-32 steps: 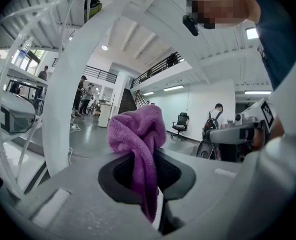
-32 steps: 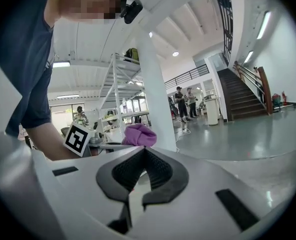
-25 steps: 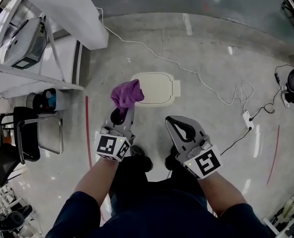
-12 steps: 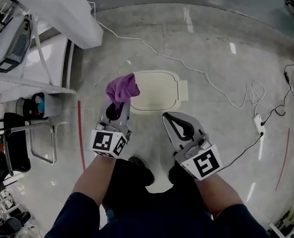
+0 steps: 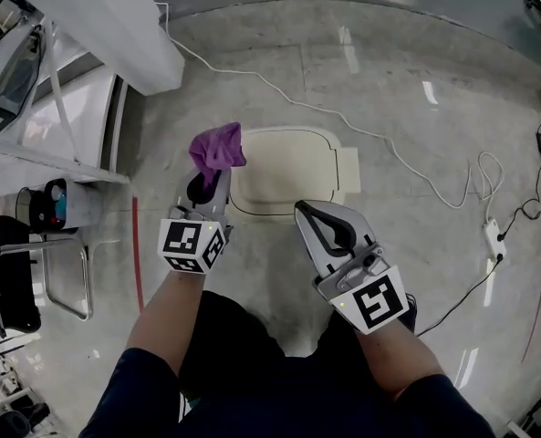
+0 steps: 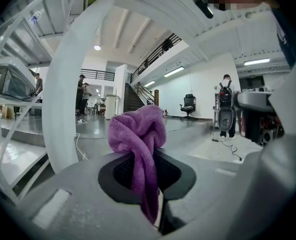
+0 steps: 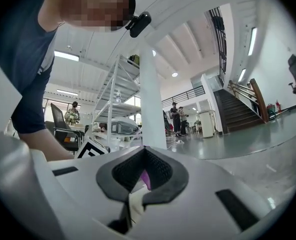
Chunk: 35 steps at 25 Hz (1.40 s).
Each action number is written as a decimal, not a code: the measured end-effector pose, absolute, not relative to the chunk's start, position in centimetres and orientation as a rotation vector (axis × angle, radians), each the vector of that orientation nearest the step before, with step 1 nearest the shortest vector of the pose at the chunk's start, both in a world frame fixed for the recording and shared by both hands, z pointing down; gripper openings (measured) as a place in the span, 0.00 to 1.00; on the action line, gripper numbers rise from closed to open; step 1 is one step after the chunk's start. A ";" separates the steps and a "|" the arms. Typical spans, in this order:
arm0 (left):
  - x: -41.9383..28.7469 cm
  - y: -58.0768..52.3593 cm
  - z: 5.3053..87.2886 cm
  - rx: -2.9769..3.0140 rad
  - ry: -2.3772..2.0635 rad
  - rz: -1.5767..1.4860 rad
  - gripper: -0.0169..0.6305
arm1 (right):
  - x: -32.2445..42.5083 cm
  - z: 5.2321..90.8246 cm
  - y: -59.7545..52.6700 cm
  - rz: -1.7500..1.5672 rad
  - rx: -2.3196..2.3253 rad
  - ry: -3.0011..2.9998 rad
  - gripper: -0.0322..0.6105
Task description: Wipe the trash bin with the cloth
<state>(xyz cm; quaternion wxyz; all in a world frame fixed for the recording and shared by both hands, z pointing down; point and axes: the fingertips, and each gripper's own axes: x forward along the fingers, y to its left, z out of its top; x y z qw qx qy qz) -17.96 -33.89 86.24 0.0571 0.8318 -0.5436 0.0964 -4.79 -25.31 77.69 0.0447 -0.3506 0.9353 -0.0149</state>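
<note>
The grey polished floor [image 5: 416, 53] fills the head view, with a white shelving frame [image 5: 97, 26] at the left. The cream trash bin [image 5: 293, 167], lid shut, stands just ahead of both grippers and appears only in this view. The gripper views look out level instead, onto a hall with a staircase [image 7: 240, 101] and people standing far off. The left gripper [image 5: 208, 185] has its jaws clamped on a bunched purple cloth [image 5: 217, 147], which hangs beside the bin's left edge. The right gripper [image 5: 317, 222] has its jaws closed together on nothing, near the bin's front edge.
</note>
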 end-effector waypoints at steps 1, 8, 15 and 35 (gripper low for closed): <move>-18.1 -34.3 86.9 2.522 -1.655 0.315 0.09 | -4.8 78.1 -25.3 -0.033 -1.064 2.857 0.06; -17.6 -37.3 91.1 2.557 -1.583 0.713 0.09 | -3.2 78.8 -24.2 0.088 -1.096 2.861 0.06; -14.2 -39.0 94.6 2.594 -1.335 1.330 0.09 | -0.7 76.5 -23.3 0.155 -1.143 2.796 0.06; 2.0 -33.1 96.2 2.862 -0.744 1.791 0.09 | 3.4 73.0 -23.9 0.173 -1.124 2.641 0.06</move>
